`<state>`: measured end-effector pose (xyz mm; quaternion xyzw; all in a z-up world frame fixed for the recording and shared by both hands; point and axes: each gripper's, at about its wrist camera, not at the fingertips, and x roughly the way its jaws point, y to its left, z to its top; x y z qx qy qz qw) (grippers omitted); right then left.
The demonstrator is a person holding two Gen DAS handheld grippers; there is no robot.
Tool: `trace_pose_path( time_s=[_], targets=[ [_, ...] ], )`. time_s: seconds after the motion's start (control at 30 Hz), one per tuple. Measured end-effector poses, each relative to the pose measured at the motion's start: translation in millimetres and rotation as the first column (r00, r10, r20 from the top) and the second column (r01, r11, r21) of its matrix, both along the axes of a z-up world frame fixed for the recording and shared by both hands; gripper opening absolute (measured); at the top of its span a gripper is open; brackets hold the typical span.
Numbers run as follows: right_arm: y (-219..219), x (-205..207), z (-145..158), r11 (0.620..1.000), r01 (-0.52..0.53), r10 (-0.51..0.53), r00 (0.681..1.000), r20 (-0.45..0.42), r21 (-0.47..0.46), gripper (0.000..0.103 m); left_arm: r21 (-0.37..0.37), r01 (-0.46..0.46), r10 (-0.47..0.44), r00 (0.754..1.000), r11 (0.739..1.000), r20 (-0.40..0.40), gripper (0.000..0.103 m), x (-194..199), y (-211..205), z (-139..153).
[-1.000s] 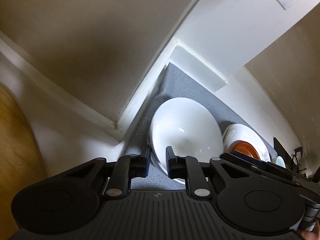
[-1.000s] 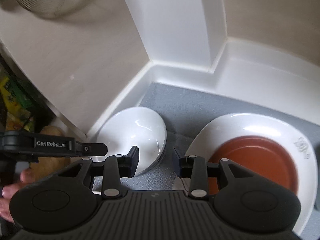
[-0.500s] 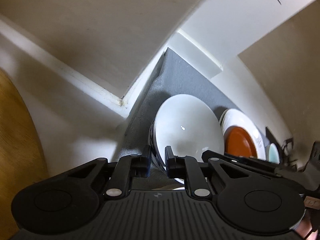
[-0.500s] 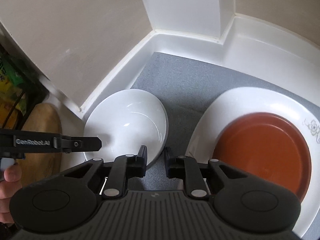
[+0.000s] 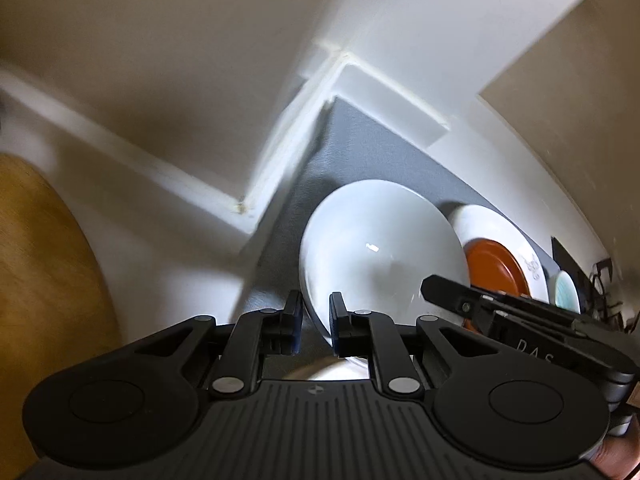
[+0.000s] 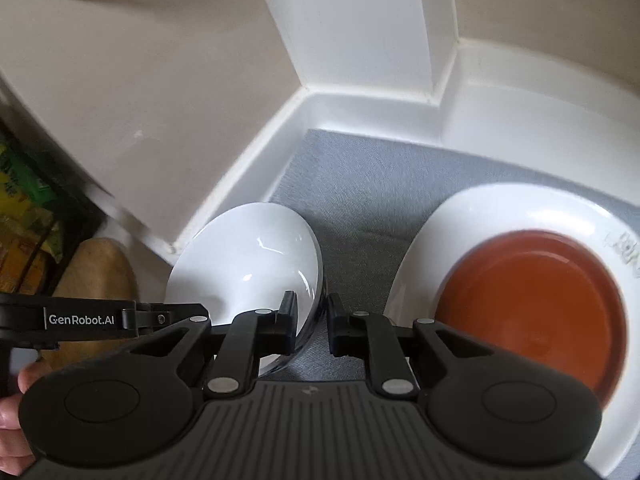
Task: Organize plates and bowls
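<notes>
Left wrist view. At the far left lies a rounded wooden board (image 5: 44, 280), blurred. Right of it run white ledges and beige walls (image 5: 160, 60) that meet in a corner. A grey mat (image 5: 360, 152) covers the counter from that corner toward the near right. The white bowl (image 5: 380, 256) sits on the mat at centre. The left gripper (image 5: 315, 322) stands at the bowl's near-left rim, its jaws narrowly apart with the rim edge between them; whether the pads press the rim cannot be told. Right of the bowl rests a white plate (image 5: 480, 224) carrying a smaller orange plate (image 5: 496, 268), and beyond it a pale teal dish (image 5: 566, 292) shows in part. The right gripper's black body (image 5: 520, 320) crosses the near right.

Right wrist view. At the far left are blurred green and yellow packages (image 6: 24, 208), then the wooden board (image 6: 100, 276) and the left gripper's arm (image 6: 92, 320), printed "GenRobot.AI". The white bowl (image 6: 248, 260) lies left of centre on the grey mat (image 6: 360, 200). The right gripper (image 6: 312, 324) straddles the bowl's near-right rim, jaws slightly apart: the left finger (image 6: 286, 320) overlaps the bowl's inside, the right finger (image 6: 340, 328) stands outside over the mat. At right, the orange plate (image 6: 532, 304) rests inside the white plate (image 6: 500, 208).
</notes>
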<state>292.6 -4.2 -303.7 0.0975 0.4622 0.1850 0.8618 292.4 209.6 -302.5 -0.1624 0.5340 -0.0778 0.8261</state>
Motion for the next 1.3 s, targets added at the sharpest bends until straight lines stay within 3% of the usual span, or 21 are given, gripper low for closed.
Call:
trace_pose_path(
  time_s=[0.27,0.57,0.67,0.73,0.83,1.0,1.3],
  targets=[
    [-61.7,-30.3,44.8,0.994,0.082,-0.088,0.992,0.091,0.072,0.017,0.028,0.029,-0.031,0.997,0.999,0.072,0.015,-6.3,-56.9,58.9],
    [-192.3,-66.4,67.6,0.949,0.307,-0.313,0.944,0.107,0.07,0.018,0.088,0.255,-0.262,0.962,0.963,0.08,0.015,20.4,-214.4,90.5],
    [-236.5,-76.2,63.9,0.929,0.364,-0.369,0.924,0.097,0.063,0.018,0.126,0.319,-0.331,0.94,0.939,0.085,0.015,20.3,-264.2,87.8],
    [-255.4,-77.9,61.1,0.928,0.372,-0.372,0.922,0.104,0.017,0.018,0.172,0.355,-0.371,0.926,0.919,0.075,0.022,21.0,-301.4,82.5],
    [-288.6,-77.4,53.6,0.917,0.399,-0.399,0.913,0.082,0.02,0.018,0.195,0.381,-0.393,0.919,0.904,0.026,0.022,23.3,-335.7,68.2],
    [-322.5,-72.2,29.4,0.921,0.388,-0.389,0.921,0.024,0.037,0.018,0.164,0.384,-0.378,0.923,0.909,-0.068,0.022,32.1,-360.4,40.7],
    [-334.3,-58.9,-1.0,0.95,0.309,-0.309,0.951,-0.013,0.04,0.018,0.257,0.362,-0.345,0.932,0.896,-0.113,0.022,36.3,-388.3,18.9]
  ],
)
